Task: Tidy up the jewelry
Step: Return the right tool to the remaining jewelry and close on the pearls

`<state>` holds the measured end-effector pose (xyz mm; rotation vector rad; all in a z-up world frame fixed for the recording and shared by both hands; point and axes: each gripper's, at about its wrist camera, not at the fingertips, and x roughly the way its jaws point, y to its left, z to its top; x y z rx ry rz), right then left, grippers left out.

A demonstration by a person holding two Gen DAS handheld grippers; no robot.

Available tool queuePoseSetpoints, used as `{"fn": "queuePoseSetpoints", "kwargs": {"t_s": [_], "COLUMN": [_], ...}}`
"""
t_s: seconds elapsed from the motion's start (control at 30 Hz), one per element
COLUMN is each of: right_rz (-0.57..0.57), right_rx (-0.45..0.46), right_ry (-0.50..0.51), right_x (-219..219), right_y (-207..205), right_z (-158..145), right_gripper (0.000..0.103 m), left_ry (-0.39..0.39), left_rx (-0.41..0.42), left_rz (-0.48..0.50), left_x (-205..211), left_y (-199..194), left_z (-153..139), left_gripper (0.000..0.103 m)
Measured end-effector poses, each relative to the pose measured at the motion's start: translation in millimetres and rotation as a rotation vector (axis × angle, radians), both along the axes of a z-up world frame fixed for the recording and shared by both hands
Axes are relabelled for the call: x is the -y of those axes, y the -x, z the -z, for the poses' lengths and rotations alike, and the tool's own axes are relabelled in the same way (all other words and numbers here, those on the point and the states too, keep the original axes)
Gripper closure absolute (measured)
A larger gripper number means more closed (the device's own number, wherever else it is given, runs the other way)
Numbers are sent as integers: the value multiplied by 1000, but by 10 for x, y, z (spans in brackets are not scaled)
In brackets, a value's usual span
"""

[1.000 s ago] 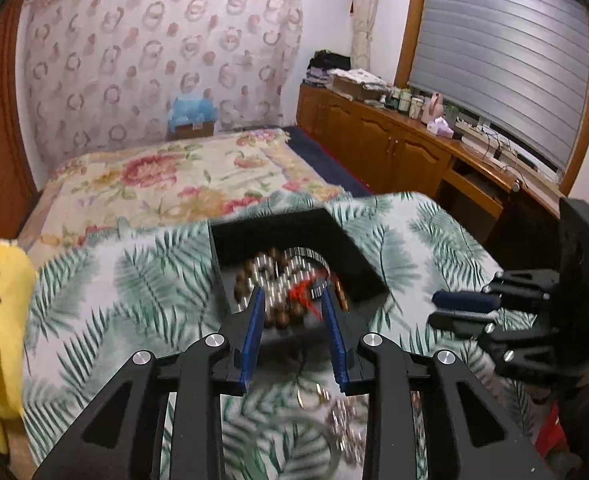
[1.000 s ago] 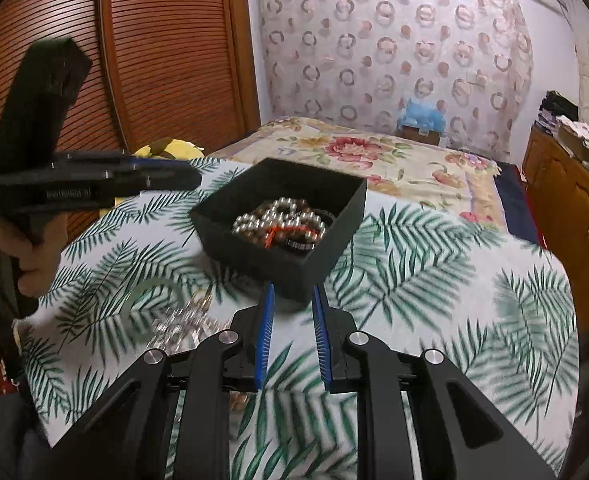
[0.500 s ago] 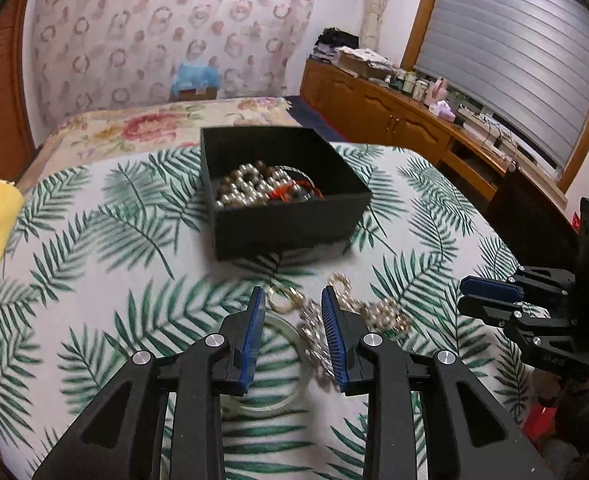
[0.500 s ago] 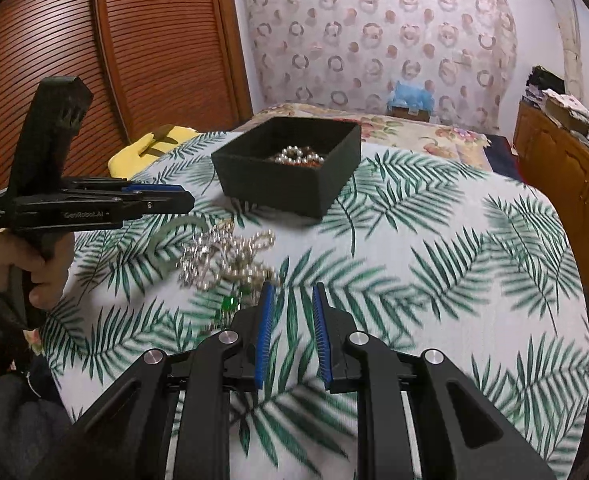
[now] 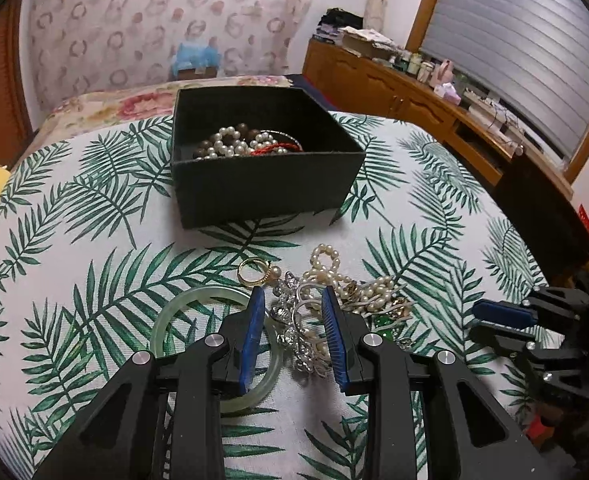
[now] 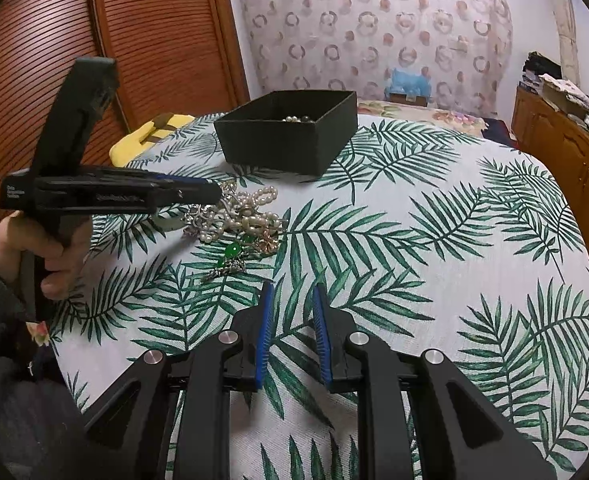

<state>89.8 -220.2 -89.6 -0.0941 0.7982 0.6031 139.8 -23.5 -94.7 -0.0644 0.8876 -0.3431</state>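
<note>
A black box (image 5: 266, 192) on the palm-leaf cloth holds pearl and brown bead strands and a red cord (image 5: 246, 146). In front of it lies a pile of loose jewelry (image 5: 334, 300): pearl strands, a silver chain, a gold ring (image 5: 254, 273), a pale green bangle (image 5: 198, 320) and a green-stone piece (image 6: 234, 250). My left gripper (image 5: 292, 300) is open and empty, its blue pads straddling the silver chain just above the pile. My right gripper (image 6: 292, 292) is open and empty, low over bare cloth to the right of the pile. The box also shows in the right wrist view (image 6: 290, 136).
A yellow object (image 6: 150, 138) lies at the table's left edge. A bed with a floral cover (image 5: 134, 104) stands behind the table, and wooden cabinets (image 5: 394, 88) run along the right wall. The table edge (image 6: 106, 364) is close to the person's hand.
My left gripper drew back from over the box and came down over the loose pile. My right gripper pulled back and lowered; both stayed open.
</note>
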Motion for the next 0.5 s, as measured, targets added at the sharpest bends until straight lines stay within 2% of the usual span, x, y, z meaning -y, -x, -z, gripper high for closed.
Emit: {"fn": "queuePoseSetpoints", "kwargs": {"t_s": [0.1,0.23,0.47,0.5], "right_rz": [-1,-2,-5,-6], "right_rx": [-5,-4,-5,-6], "right_ry": [-9,-10,-9,-8], "right_x": [14,19,15,7], "right_y": [-7,-6,-14,-15], "right_z": [7,8,10,10], "right_gripper": [81,81,81,81], "left_ry": [-6,6,45,48], "left_rx": [5,0,-1,6], "left_rz": [-4,-21,-25,-26], "left_x": [-2,-38,-112,-123], "left_y": [7,0,19,32], "left_z": [7,14,14,-1], "left_gripper": [76,89,92,96]}}
